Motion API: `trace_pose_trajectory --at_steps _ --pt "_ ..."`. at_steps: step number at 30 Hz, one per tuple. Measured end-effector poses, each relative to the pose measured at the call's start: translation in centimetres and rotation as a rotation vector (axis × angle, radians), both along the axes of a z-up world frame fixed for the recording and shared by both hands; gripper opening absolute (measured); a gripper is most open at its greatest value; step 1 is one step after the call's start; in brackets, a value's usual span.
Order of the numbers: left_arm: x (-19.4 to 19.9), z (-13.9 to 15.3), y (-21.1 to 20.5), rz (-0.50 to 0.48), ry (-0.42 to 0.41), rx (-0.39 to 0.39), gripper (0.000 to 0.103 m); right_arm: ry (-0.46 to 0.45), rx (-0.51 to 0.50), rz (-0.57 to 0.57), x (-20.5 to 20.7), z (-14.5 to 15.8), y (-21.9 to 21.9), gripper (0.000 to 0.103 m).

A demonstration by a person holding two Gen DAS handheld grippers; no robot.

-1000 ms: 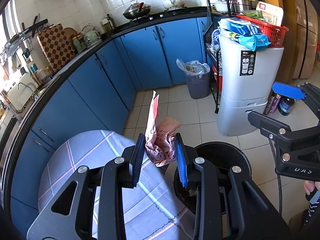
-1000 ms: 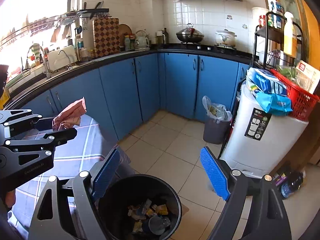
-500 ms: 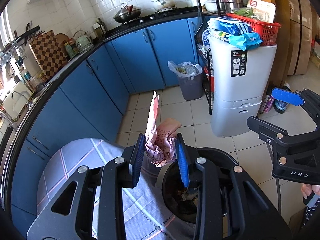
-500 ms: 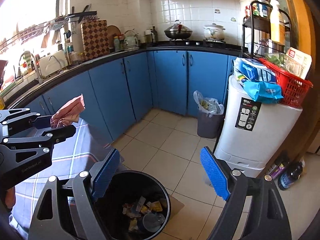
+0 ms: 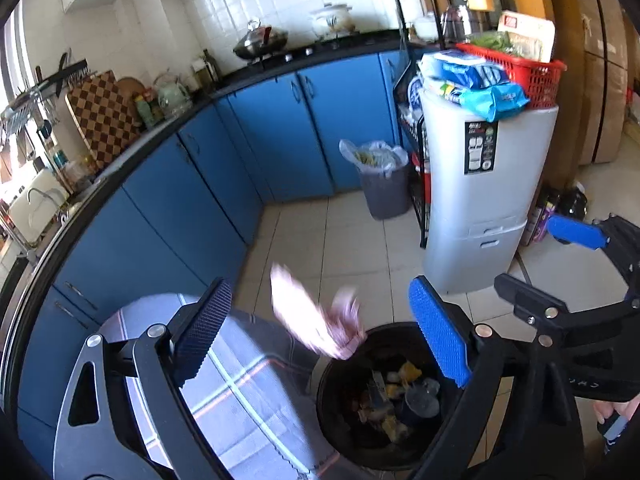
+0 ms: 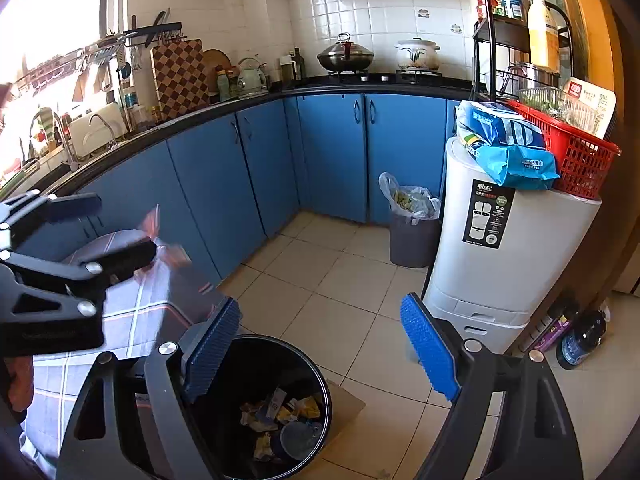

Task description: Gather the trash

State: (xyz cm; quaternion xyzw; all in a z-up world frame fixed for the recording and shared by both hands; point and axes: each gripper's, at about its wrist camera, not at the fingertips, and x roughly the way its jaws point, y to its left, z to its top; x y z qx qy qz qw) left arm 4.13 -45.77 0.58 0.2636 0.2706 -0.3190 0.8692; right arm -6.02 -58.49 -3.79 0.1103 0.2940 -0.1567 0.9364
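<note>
A crumpled pink paper wrapper [image 5: 320, 330] is blurred in mid-air, loose between the wide-open jaws of my left gripper [image 5: 320, 348], just above the near rim of the black trash bin [image 5: 344, 436]. The bin holds several scraps. In the right wrist view the wrapper [image 6: 160, 240] shows as a blur beside my left gripper [image 6: 96, 228], and the bin [image 6: 316, 372] sits below my right gripper [image 6: 320, 360], which is open and empty. My right gripper [image 5: 560, 252] also shows at the right of the left wrist view.
A table with a checked cloth [image 5: 240, 396] stands left of the bin. A white appliance [image 5: 480, 216] with a red basket [image 5: 520, 72] stands at the right, a small grey bin [image 5: 384, 184] with a bag beside it. Blue cabinets [image 5: 192, 208] curve along the back.
My left gripper has opened wide and let go of the pink wrapper, which is falling towards the black bin. Both views have shifted slightly over the bin.
</note>
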Motion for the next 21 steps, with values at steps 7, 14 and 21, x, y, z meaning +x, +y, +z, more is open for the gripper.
trace_pose_trajectory --at_steps 7,14,21 --pt "0.2 -0.4 0.1 -0.009 0.012 0.011 0.1 0.006 0.01 0.002 0.2 -0.4 0.2 0.081" --pt "0.4 -0.8 0.5 -0.006 0.052 0.012 0.1 0.013 0.013 0.004 0.2 -0.5 0.3 0.081" --pt "0.1 -0.2 1.1 -0.013 0.05 -0.009 0.1 0.015 0.015 -0.001 -0.1 -0.4 0.2 0.081"
